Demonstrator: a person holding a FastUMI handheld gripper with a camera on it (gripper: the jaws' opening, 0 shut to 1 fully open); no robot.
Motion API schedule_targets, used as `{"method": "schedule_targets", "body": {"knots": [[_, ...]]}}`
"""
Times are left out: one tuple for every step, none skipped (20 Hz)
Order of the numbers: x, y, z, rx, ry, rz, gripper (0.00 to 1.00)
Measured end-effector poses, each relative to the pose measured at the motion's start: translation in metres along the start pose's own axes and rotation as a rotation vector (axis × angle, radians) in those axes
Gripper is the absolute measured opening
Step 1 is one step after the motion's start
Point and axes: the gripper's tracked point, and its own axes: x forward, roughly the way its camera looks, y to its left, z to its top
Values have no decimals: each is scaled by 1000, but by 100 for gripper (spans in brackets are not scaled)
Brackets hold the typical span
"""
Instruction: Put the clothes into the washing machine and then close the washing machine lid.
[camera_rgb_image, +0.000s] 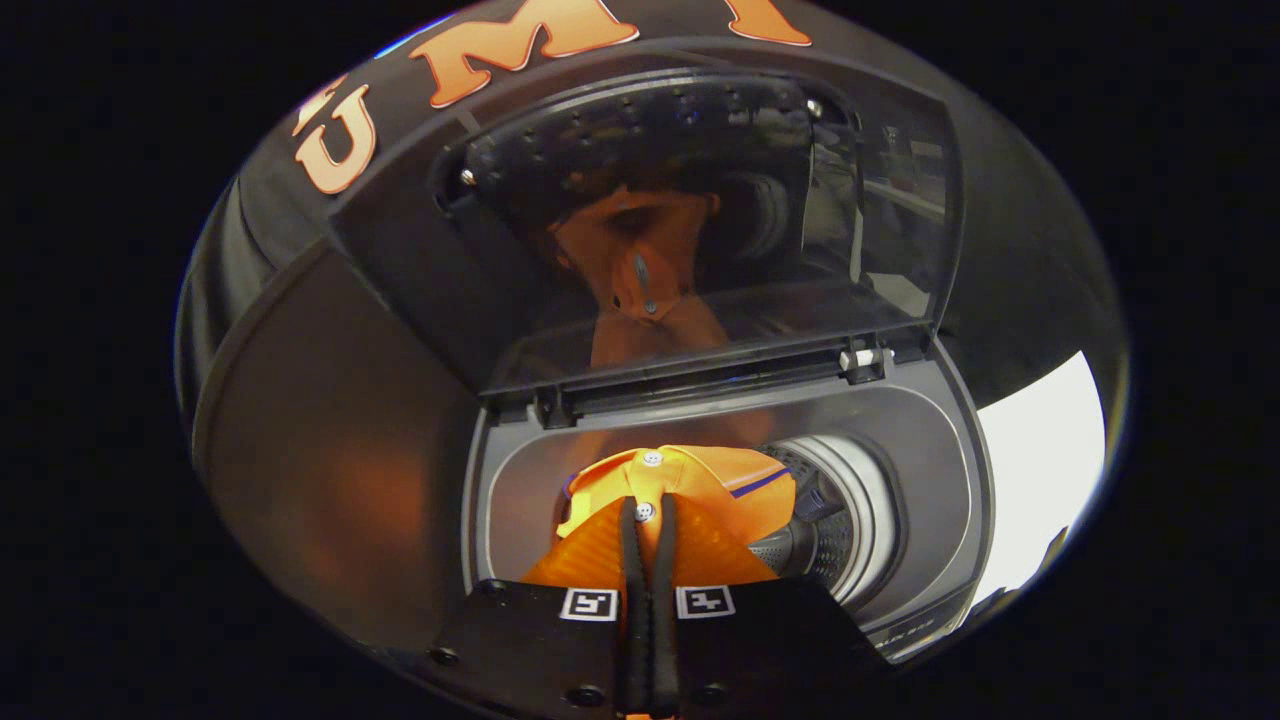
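Note:
An orange shirt (690, 480) with white buttons and a purple trim hangs from my gripper (648, 510), whose two fingers are pressed together on its fabric. The shirt hangs over the open mouth of the top-loading washing machine (930, 470), partly above the perforated steel drum (850, 500) that shows to the right of the cloth. The machine's glass lid (700, 230) stands raised behind the opening and mirrors the orange shirt.
The machine's grey top panel (330, 450) spreads to the left of the opening. A white surface (1040, 470) lies beyond the machine on the right. The lid's hinge (865, 362) sits at the back rim.

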Motion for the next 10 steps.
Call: {"method": "schedule_targets", "body": {"knots": [[6, -4, 0, -1, 8, -9, 8], [11, -9, -1, -1, 12, -18, 8], [16, -13, -4, 5, 20, -22, 8], [20, -15, -6, 11, 29, -24, 8], [25, -18, -10, 9, 42, -27, 8], [30, -21, -13, -1, 51, -31, 8], [34, -24, -16, -13, 60, -38, 8], [39, -24, -20, -24, 75, -40, 8], [43, -26, -25, -30, 91, -47, 8], [48, -26, -29, -36, 107, -49, 8]]}}
